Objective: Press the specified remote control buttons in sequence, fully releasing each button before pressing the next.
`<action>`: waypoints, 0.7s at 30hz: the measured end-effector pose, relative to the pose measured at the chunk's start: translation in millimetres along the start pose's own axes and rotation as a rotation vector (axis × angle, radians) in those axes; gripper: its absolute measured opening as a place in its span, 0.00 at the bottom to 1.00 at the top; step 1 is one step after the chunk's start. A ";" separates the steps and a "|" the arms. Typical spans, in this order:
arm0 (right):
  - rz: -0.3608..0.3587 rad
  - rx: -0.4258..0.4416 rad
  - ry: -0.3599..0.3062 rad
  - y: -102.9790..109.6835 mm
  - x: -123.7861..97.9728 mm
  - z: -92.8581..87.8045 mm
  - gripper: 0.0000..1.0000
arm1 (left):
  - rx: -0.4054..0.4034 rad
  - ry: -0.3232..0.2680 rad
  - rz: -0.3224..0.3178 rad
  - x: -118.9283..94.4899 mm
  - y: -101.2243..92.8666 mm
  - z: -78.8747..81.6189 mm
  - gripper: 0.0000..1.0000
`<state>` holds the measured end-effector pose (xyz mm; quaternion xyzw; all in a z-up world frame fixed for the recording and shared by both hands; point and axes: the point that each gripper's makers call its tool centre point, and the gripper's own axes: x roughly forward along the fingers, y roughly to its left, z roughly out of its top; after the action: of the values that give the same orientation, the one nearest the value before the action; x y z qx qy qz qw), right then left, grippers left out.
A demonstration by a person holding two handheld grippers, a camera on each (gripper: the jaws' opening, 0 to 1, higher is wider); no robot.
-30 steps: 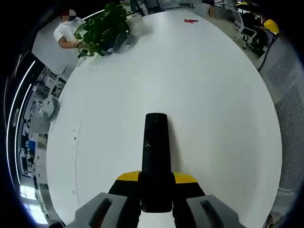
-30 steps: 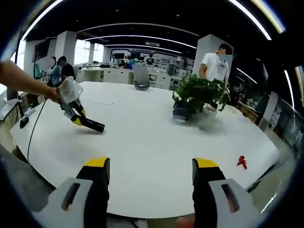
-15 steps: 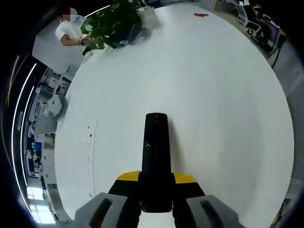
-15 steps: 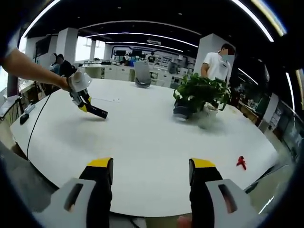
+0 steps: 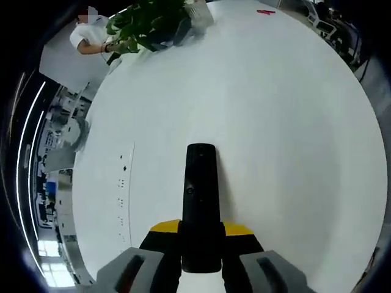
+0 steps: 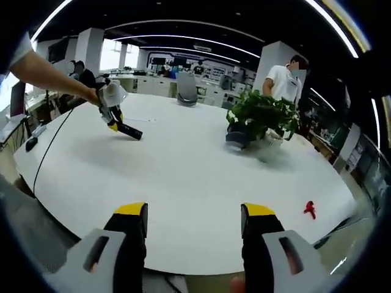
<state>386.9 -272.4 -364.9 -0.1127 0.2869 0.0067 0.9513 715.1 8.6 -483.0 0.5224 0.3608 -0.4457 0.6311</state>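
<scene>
Since the earlier frames the left gripper [image 6: 114,121] has been carried higher and farther across the table [image 6: 183,189] as seen in the right gripper view, while the remote control [image 5: 201,207] keeps the same place between its jaws. In the left gripper view that remote is a long, slim black bar with a rounded far end and a small round button partway along, clamped at its near end between the two yellow-tipped black fingers [image 5: 164,227]; most of its length sticks out ahead of the fingers over the smooth, matte white tabletop. To the left of the fingers a row of small dark dots runs along the table surface. Far ahead and left of the fingers stands a bushy, leafy green plant [image 5: 149,24], with a person in a white shirt [image 5: 85,39] just beyond it, and a small red object [image 5: 265,11] lies far ahead near the table's edge. In the right gripper view the right gripper [image 6: 192,229] holds nothing, its two yellow-capped fingers spread wide apart above the near table edge. Ahead and left of those fingers a bare arm holds the left gripper with the remote angled down toward the table; ahead and right sits the plant, and the red object lies to the right of the fingers.
</scene>
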 end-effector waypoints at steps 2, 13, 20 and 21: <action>0.001 -0.010 0.011 1.0 1.0 -1.6 0.65 | -0.003 0.001 -0.005 3.2 2.5 -1.2 0.23; -0.011 -0.010 0.023 -2.1 1.1 -3.7 0.64 | 0.017 0.022 -0.023 20.9 16.3 -6.6 0.23; -0.011 -0.019 0.020 -1.9 1.5 -2.3 0.63 | 0.044 0.049 -0.038 27.6 22.6 -16.1 0.23; -0.016 -0.013 0.021 -2.7 1.3 -2.5 0.63 | 0.034 0.052 -0.050 28.2 22.7 -17.8 0.23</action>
<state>386.8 -275.7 -367.0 -0.1211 0.2961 -0.0004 0.9475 746.3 22.0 -504.7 0.5352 0.3823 -0.4537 0.6013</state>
